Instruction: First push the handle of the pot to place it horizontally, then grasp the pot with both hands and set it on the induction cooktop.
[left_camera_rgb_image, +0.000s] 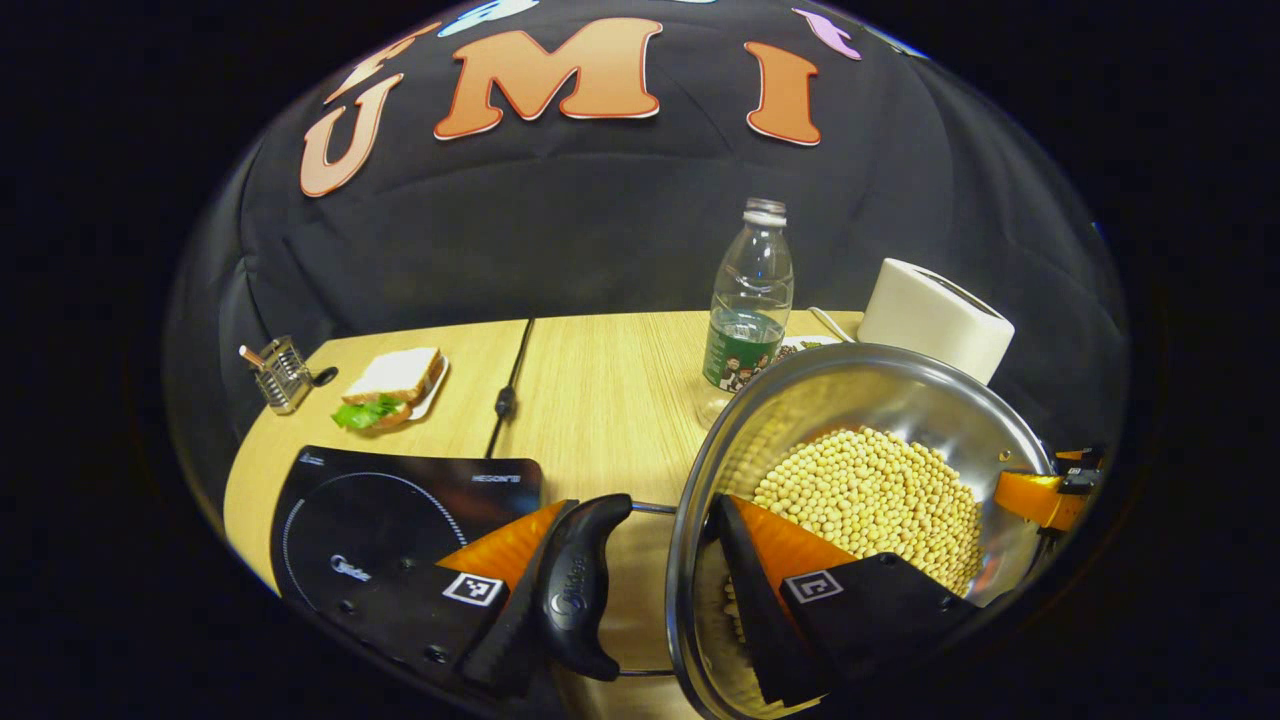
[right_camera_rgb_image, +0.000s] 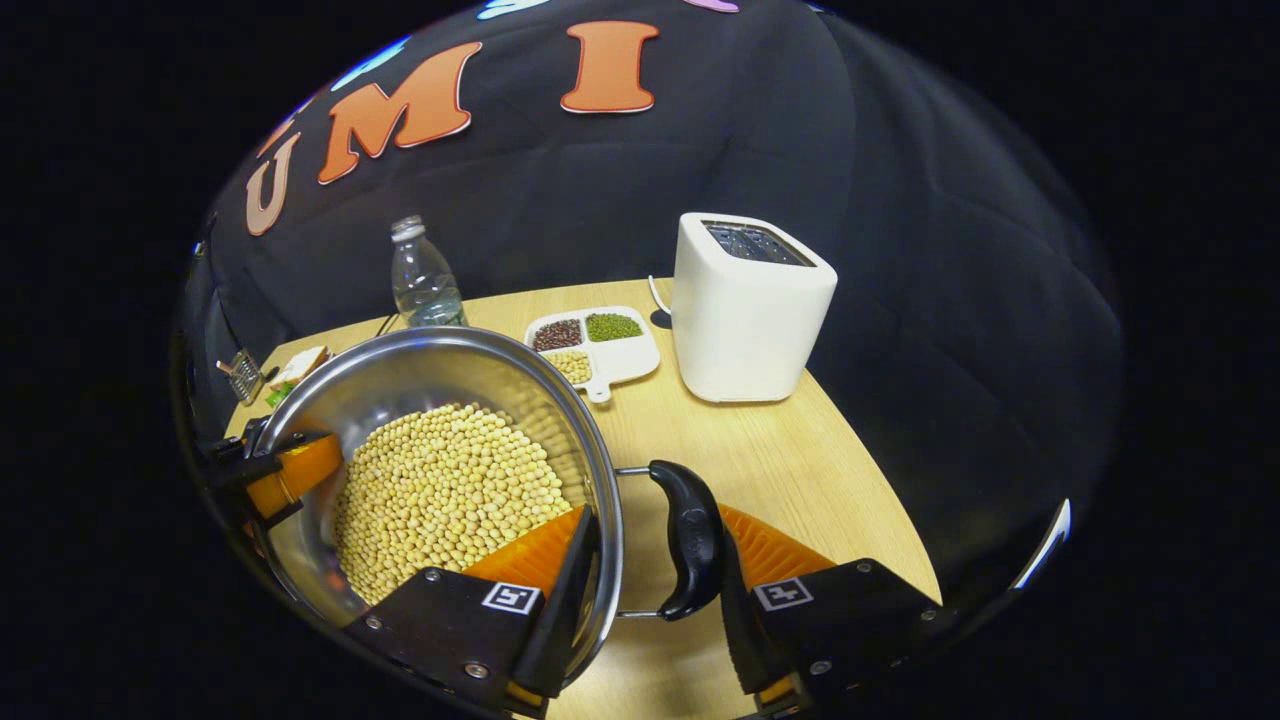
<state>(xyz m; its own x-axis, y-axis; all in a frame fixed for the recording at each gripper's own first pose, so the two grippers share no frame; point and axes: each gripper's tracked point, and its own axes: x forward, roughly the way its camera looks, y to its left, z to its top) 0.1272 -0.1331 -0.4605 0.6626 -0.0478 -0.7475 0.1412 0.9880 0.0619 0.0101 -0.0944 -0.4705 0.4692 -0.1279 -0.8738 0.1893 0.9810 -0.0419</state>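
Steel pot (left_camera_rgb_image: 890, 400), full of pale beans (left_camera_rgb_image: 880, 500), sits at the lower right of my left gripper view and at the lower left of my right gripper view. In the left gripper view my left gripper (left_camera_rgb_image: 640, 590) straddles the pot's rim: one finger presses the outer side of the black handle (left_camera_rgb_image: 580, 590), the other reaches inside the pot over the beans. So it is closed across handle and rim together, as far as I can tell. The cooktop (left_camera_rgb_image: 380, 520) lies at the lower left of that frame, beside the pot, not under it. I cannot tell whether the pot rests on the table (left_camera_rgb_image: 600, 390).

In the right gripper view my right gripper (right_camera_rgb_image: 655, 560) does the same on the opposite side: one finger inside the wall, the other against the second handle (right_camera_rgb_image: 690, 540). The left gripper's fingertip shows at the pot's far rim, left of frame.

Farther up I see a bottle (left_camera_rgb_image: 750, 310), a toaster (right_camera_rgb_image: 750, 310), a divided tray (right_camera_rgb_image: 600, 350) of beans, a sandwich (left_camera_rgb_image: 395, 385) on a plate, and a small wire holder (left_camera_rgb_image: 283, 373) at the left edge.
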